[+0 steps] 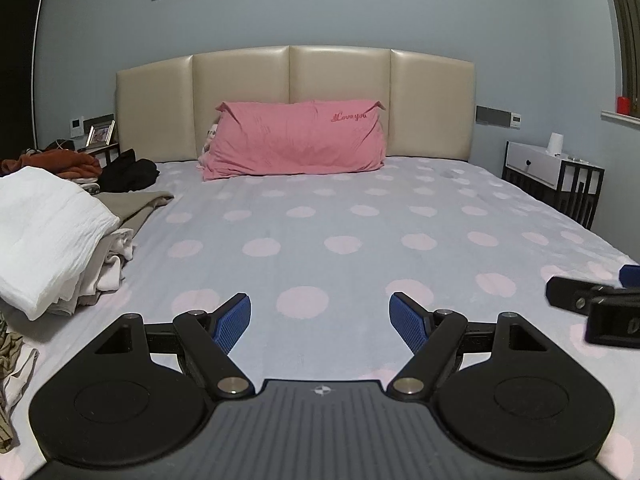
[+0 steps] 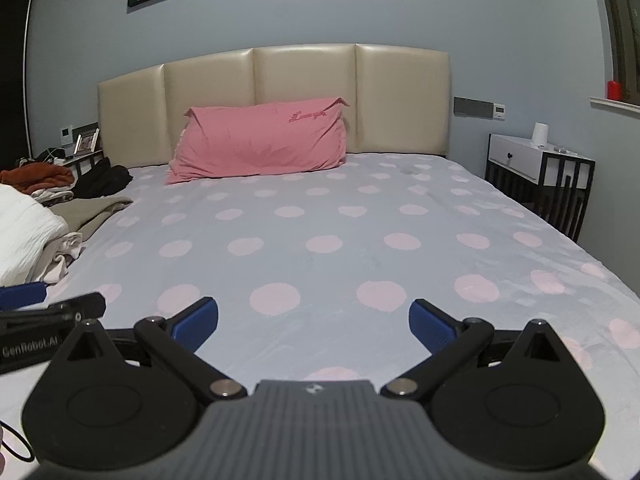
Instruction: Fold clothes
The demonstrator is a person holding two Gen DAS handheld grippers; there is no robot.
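A pile of clothes lies along the bed's left side: a white garment (image 1: 44, 232) on top, a tan one (image 1: 136, 204), black cloth (image 1: 128, 174) and a rust-orange one (image 1: 60, 162). The pile also shows in the right wrist view (image 2: 28, 236). My left gripper (image 1: 320, 320) is open and empty, low over the sheet near the foot of the bed, to the right of the pile. My right gripper (image 2: 314, 322) is open and empty beside it; part of it shows in the left wrist view (image 1: 592, 300).
The bed (image 1: 360, 216) has a pale blue sheet with pink dots. A pink pillow (image 1: 294, 142) leans on the beige headboard (image 1: 292, 92). A white nightstand (image 1: 556, 172) stands at the right, another with a photo frame (image 1: 100, 134) at the left.
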